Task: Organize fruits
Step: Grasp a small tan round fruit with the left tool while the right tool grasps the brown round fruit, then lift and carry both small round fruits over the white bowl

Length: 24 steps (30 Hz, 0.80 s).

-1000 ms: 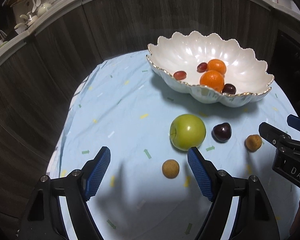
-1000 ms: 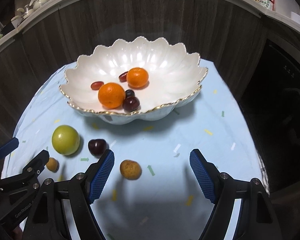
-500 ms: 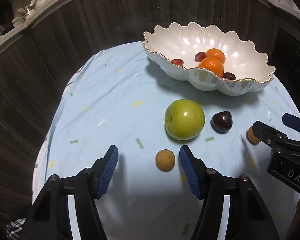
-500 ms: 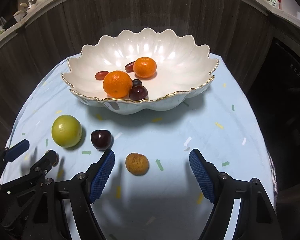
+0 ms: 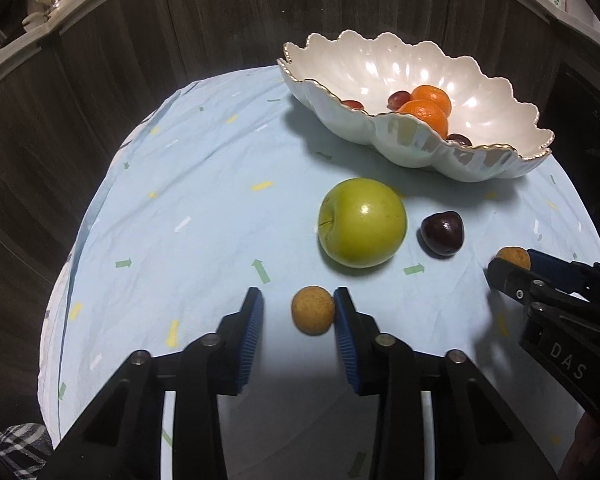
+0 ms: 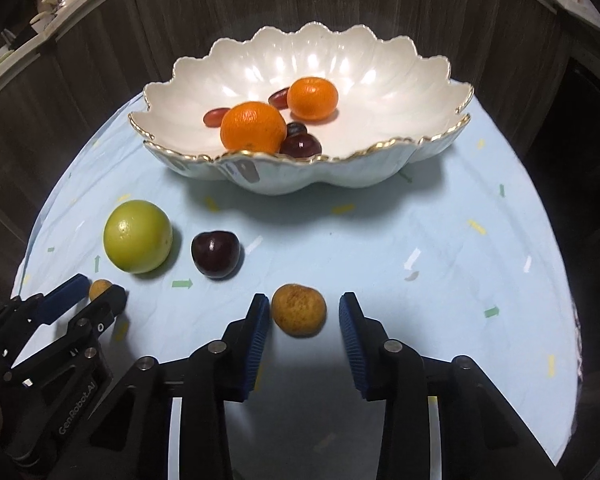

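Here, each gripper is set over one small brown fruit on the blue tablecloth [image 6: 440,240], and the step in hand appears to be a double pick for transfer to the white bowl [image 6: 380,76]. To do it well, centre each fruit between the pads before the squeeze, close gently since such round fruit will likely roll or squirt out sideways, and lift straight up so as not to knock the green apple [image 5: 362,222] or the dark plum [image 5: 442,233] lying just beyond. The left gripper [image 5: 298,316] has just been closing: its jaws stand narrow, the left brown fruit [image 5: 313,309] lies between them, touching or all but touching the right-hand pad, with a clear gap to the other pad — no grip yet. The right gripper [image 6: 303,320] has likewise just been closing; the right brown fruit [image 6: 298,309] sits between its jaws, close to the left-hand pad, with a gap on the far side — not yet clamped. The bowl, at the far side of the cloth, already holds two oranges [image 6: 254,126] and several dark grapes [image 6: 300,145]. Apple and plum remain on the cloth, near the bowl.
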Each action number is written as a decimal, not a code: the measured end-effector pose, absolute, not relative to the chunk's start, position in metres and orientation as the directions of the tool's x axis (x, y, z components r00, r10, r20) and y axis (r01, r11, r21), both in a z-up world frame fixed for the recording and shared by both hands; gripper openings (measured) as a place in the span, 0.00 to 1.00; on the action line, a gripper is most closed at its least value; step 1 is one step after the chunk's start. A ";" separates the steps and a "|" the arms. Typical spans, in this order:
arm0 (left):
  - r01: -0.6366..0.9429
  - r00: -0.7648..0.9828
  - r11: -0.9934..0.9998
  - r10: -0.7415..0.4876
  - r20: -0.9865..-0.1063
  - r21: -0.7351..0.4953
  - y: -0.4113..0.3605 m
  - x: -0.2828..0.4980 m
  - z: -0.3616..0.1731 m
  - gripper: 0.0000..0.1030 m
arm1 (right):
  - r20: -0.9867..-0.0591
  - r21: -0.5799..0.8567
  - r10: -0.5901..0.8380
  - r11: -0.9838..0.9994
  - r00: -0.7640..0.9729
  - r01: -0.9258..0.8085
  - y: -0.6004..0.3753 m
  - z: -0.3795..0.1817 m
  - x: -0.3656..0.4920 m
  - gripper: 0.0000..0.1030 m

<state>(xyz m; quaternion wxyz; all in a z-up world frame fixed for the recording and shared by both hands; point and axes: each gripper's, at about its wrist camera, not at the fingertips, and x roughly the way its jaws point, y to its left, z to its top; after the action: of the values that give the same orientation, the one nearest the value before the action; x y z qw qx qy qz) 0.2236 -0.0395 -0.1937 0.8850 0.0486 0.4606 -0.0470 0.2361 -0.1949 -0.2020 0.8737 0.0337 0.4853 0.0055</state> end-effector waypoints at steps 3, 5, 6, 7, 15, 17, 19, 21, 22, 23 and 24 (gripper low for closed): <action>0.138 0.571 0.990 -0.047 -0.820 0.040 -0.042 0.225 -0.194 0.25 | -0.847 0.077 0.056 0.997 0.528 0.017 -0.195 -0.203 0.237 0.28; 0.144 0.570 0.989 -0.051 -0.820 0.039 -0.043 0.224 -0.194 0.21 | -0.847 0.080 0.060 0.997 0.528 0.015 -0.195 -0.204 0.236 0.28; 0.144 0.570 0.989 -0.050 -0.820 0.039 -0.043 0.224 -0.194 0.21 | -0.847 0.083 0.062 0.996 0.528 0.015 -0.195 -0.204 0.236 0.28; 0.144 0.570 0.989 -0.052 -0.820 0.038 -0.042 0.223 -0.194 0.21 | -0.846 0.085 0.064 0.996 0.529 0.015 -0.195 -0.204 0.236 0.28; 0.144 0.574 0.989 -0.048 -0.817 0.043 -0.044 0.223 -0.189 0.21 | -0.844 0.090 0.067 0.996 0.533 0.017 -0.195 -0.202 0.236 0.27; 0.144 0.577 0.989 -0.048 -0.816 0.044 -0.044 0.224 -0.187 0.21 | -0.842 0.091 0.067 0.996 0.535 0.018 -0.195 -0.200 0.235 0.27; 0.145 0.579 0.988 -0.048 -0.814 0.045 -0.044 0.223 -0.185 0.21 | -0.843 0.095 0.071 0.995 0.533 0.018 -0.196 -0.199 0.235 0.27; 0.144 0.578 0.989 -0.047 -0.815 0.045 -0.044 0.224 -0.183 0.21 | -0.843 0.100 0.073 0.995 0.533 0.021 -0.196 -0.197 0.235 0.27; 0.145 0.575 0.989 -0.048 -0.817 0.043 -0.044 0.224 -0.181 0.21 | -0.842 0.102 0.075 0.995 0.534 0.022 -0.197 -0.195 0.234 0.27; 0.145 0.575 0.989 -0.050 -0.817 0.042 -0.044 0.224 -0.179 0.21 | -0.841 0.104 0.076 0.994 0.536 0.022 -0.197 -0.194 0.234 0.27; 0.145 0.577 0.989 -0.051 -0.815 0.041 -0.044 0.224 -0.177 0.21 | -0.839 0.107 0.078 0.994 0.539 0.023 -0.198 -0.192 0.234 0.27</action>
<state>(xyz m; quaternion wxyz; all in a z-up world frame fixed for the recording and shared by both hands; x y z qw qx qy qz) 0.2238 -0.0441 -0.1768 0.8865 0.0517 0.4565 -0.0553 0.2340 -0.1976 -0.1919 0.8756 0.0527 0.4800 0.0157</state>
